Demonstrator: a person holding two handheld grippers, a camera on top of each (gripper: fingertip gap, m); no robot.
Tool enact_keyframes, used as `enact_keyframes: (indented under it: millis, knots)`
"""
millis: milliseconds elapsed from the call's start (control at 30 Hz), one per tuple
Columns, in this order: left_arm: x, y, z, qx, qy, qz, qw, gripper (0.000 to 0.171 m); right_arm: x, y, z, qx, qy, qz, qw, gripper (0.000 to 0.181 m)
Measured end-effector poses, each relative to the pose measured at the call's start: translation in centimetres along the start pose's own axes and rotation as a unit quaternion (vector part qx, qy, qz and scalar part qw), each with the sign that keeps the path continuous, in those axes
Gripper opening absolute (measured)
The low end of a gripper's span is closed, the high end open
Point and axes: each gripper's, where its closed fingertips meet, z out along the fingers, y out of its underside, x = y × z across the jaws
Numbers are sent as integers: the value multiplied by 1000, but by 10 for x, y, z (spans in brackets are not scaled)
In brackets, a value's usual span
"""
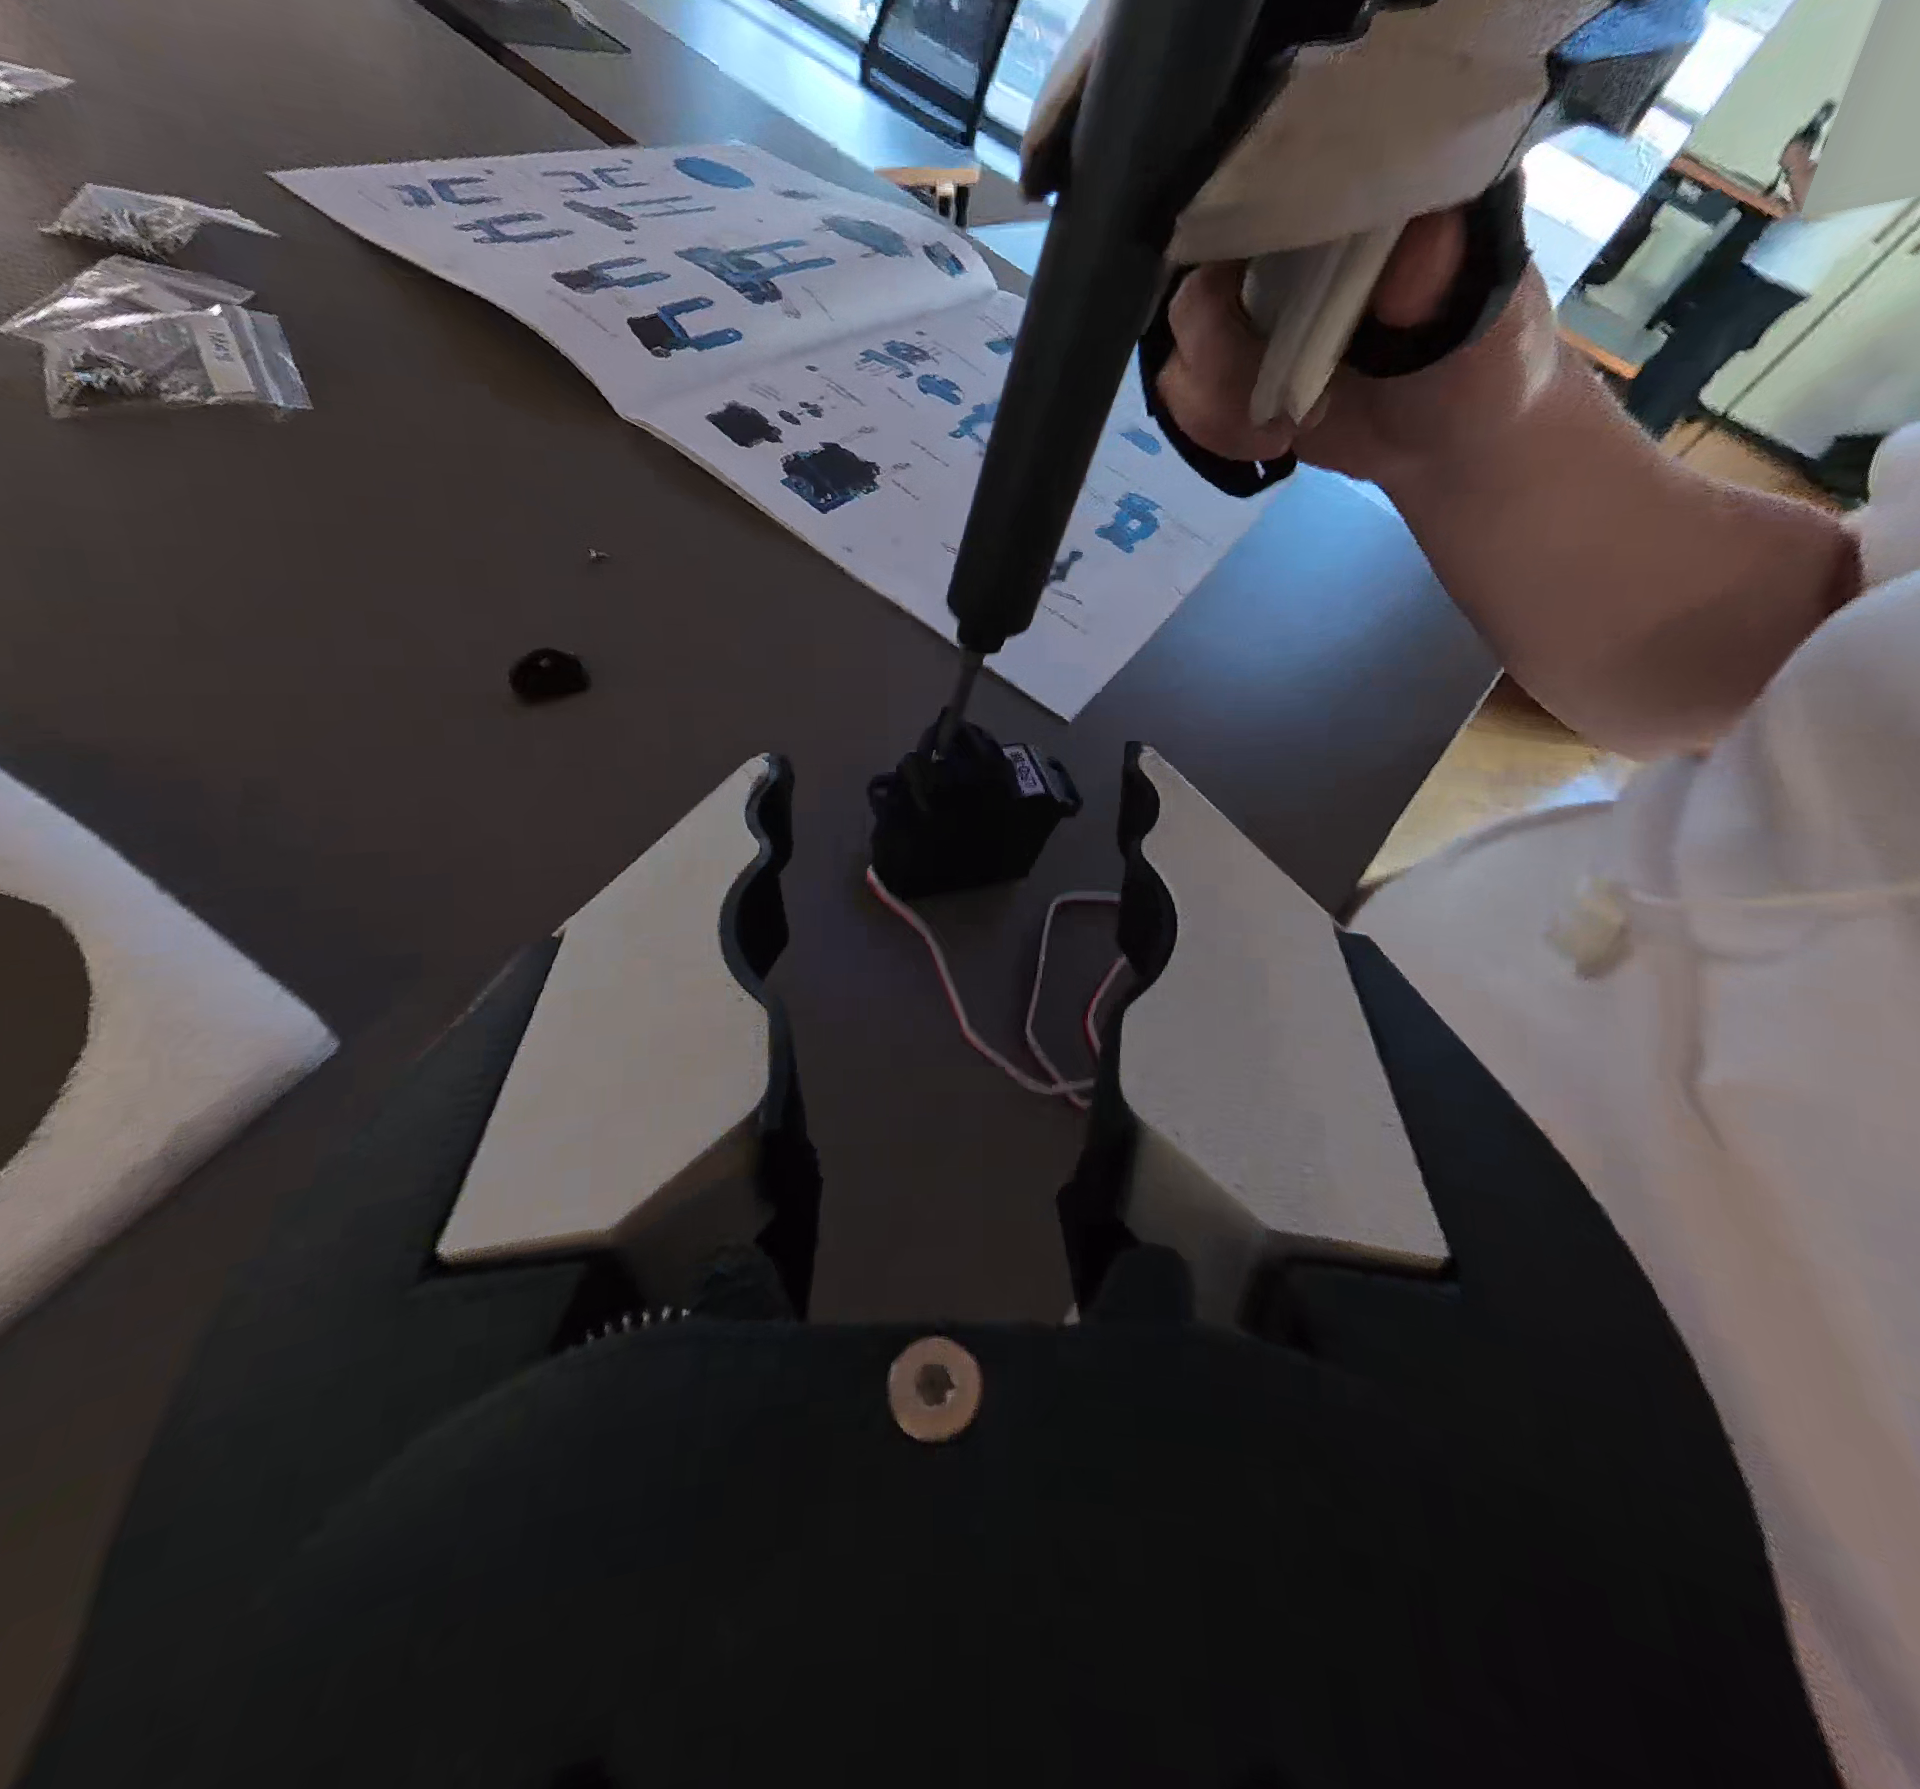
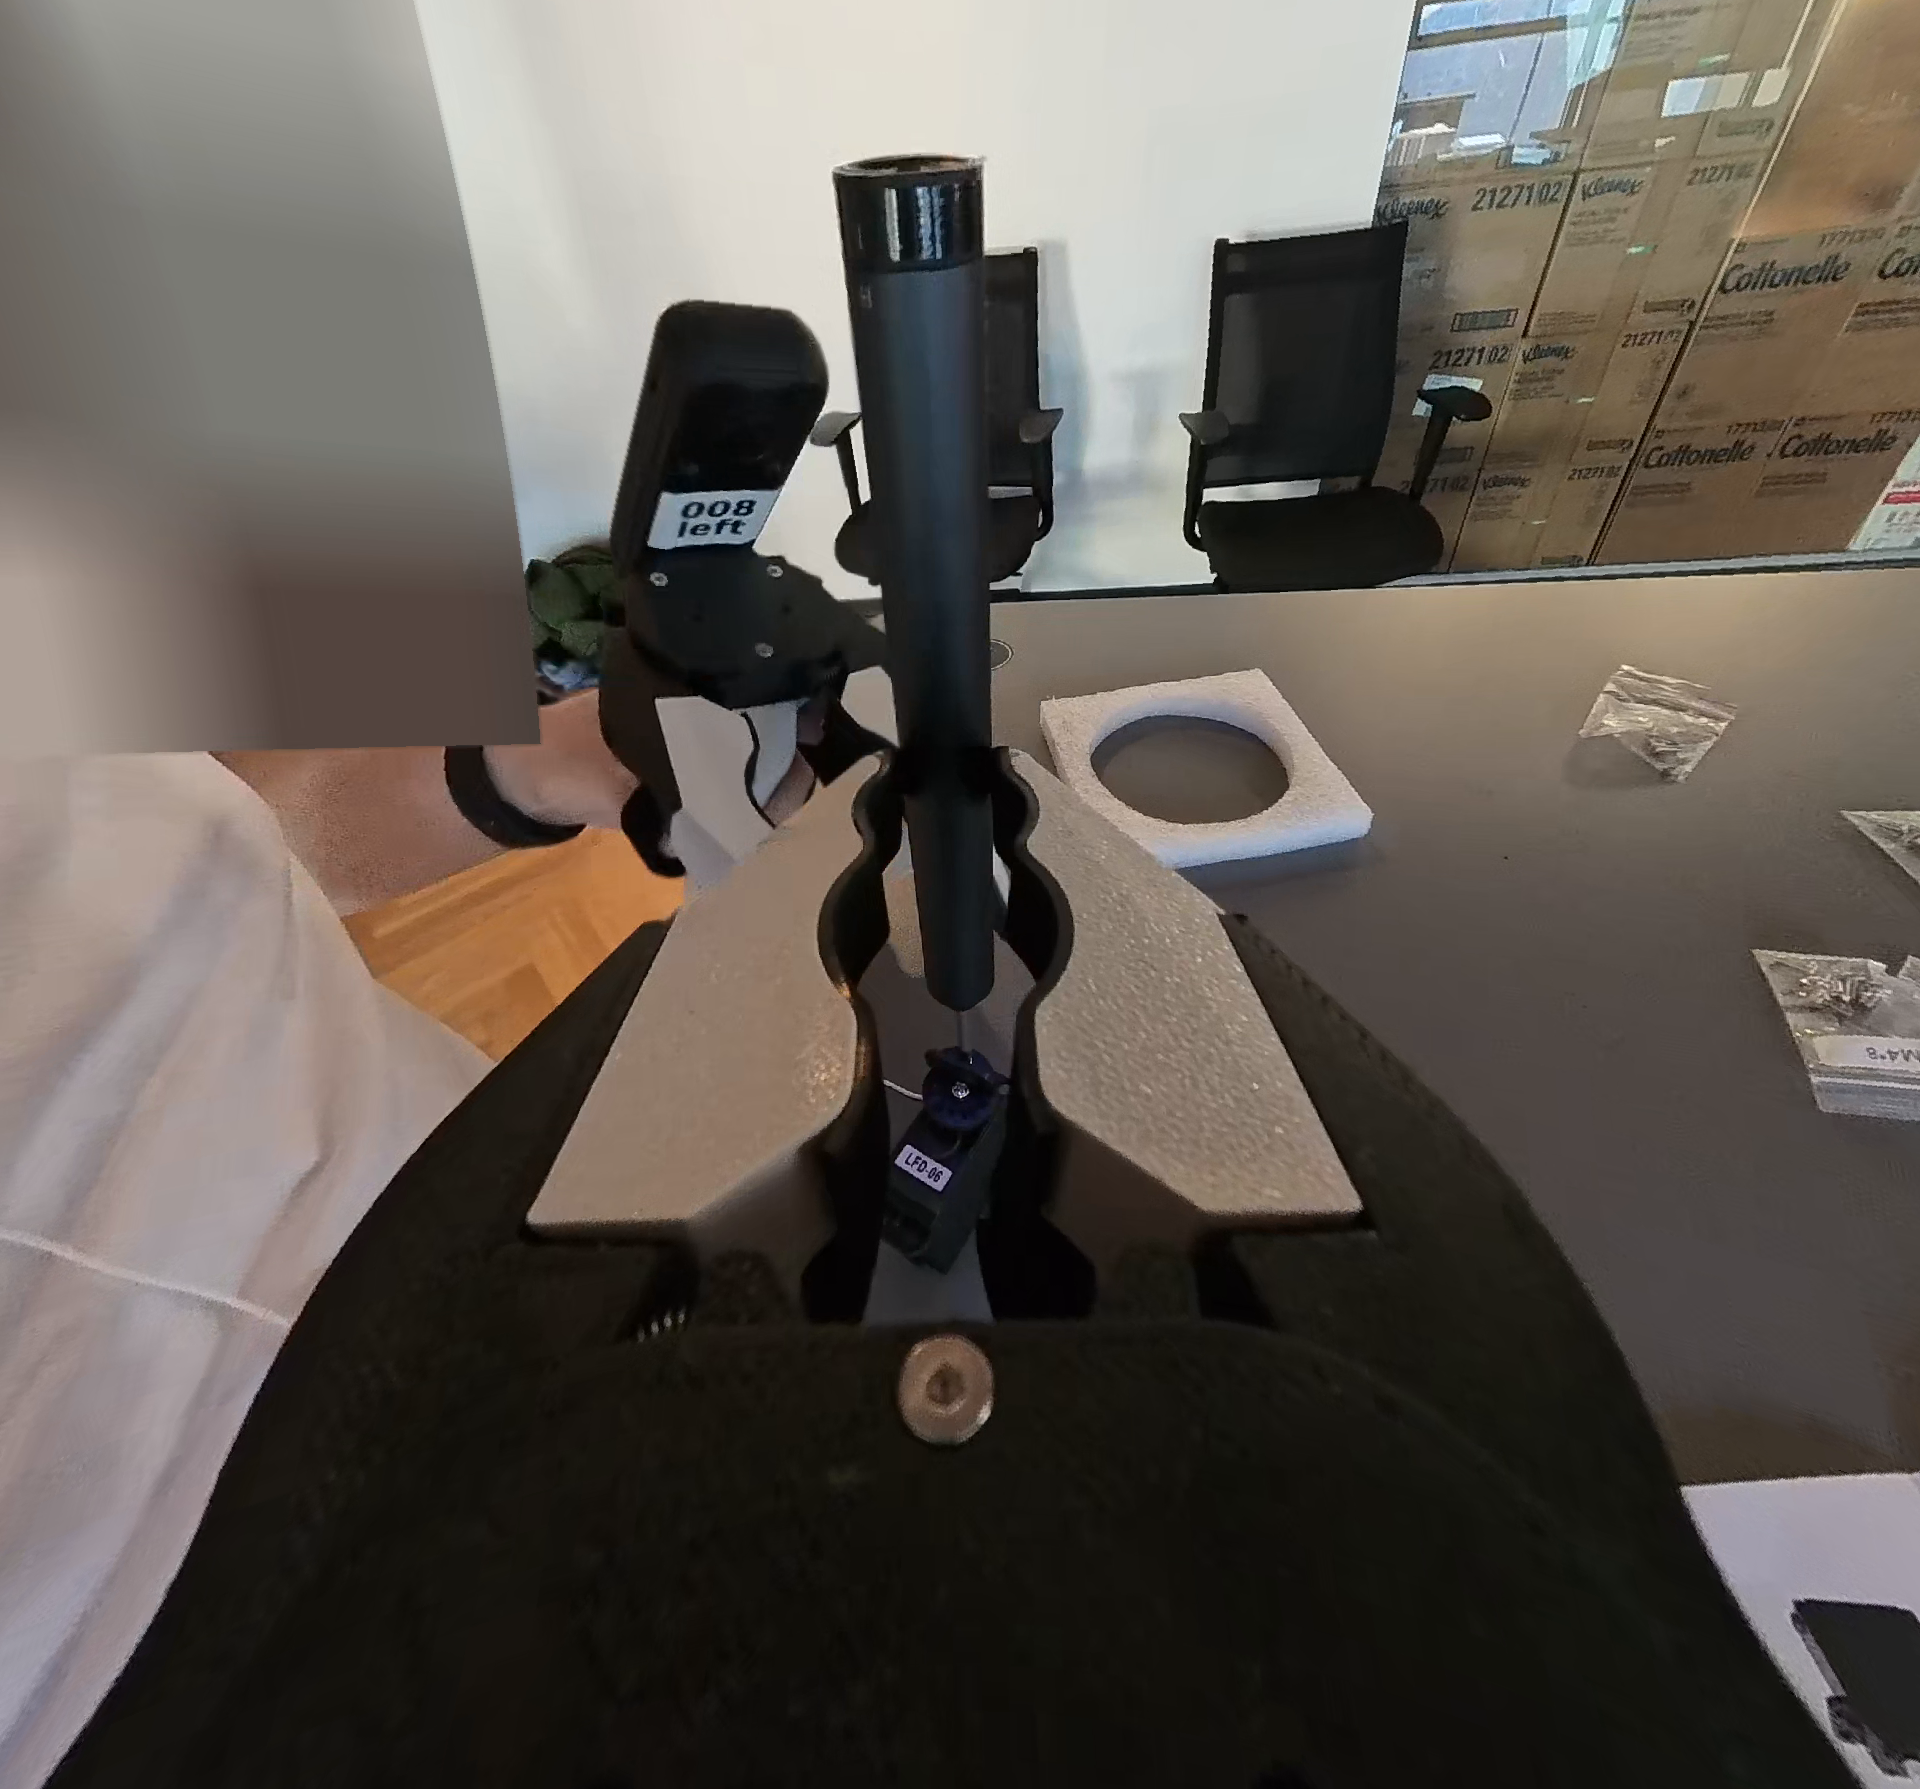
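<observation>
Dark table (image 2: 1558, 1064): white foam ring (image 2: 1205, 768) fully rightward.

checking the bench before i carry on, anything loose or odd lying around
Yes: a tiny loose screw and a small black part lie alone on the dark table, away from the bagged hardware.

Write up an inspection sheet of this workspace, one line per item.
Surface: dark table, matte.
Job's things: small black servo standing on the table; dark electric screwdriver with its bit down on the servo's top.
Clutter: open instruction booklet, bags of screws, white foam ring piece, small black part.
Grippers: left gripper open, just short of the servo; right gripper shut on the screwdriver.
Cables: servo lead looping between the left fingers.
Surroundings: office chairs, stacked cartons.
</observation>
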Motion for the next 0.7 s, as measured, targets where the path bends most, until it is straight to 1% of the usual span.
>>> enact_keyframes:
  millis: [100,167,200,267,333,400,467,500,567,700]
  knots:
    - [8,-8,9,26,10,-10,1000,51,-1,0,1,-5,0,-7,1000,15]
    - [8,-6,13,21,8,-4,1000,44,-2,0,2,-7,1,-10,1000,15]
    - [8,-4,14,18,8,1,1000,44,-2,0,2,-7,1,-11,1000,15]
    - [9,2,18,5,7,7,1000,38,-2,1,2,-7,1,-9,1000,15]
    - [8,9,22,-14,-5,25,1000,37,-1,1,2,-8,2,-9,1000,15]
    - [3,14,24,-28,-34,50,998,37,-1,1,1,-9,2,-10,1000,15]
    - [1,15,27,-27,-45,55,997,37,-1,1,2,-9,2,-9,1000,15]
    - [2,15,28,-22,-40,49,998,38,-1,1,2,-9,1,-9,1000,15]
    - [4,15,31,-16,-30,34,999,33,-1,1,2,-8,1,-8,1000,15]
    - [0,14,31,-14,-41,34,999,19,0,1,3,-8,-1,-7,1000,15]
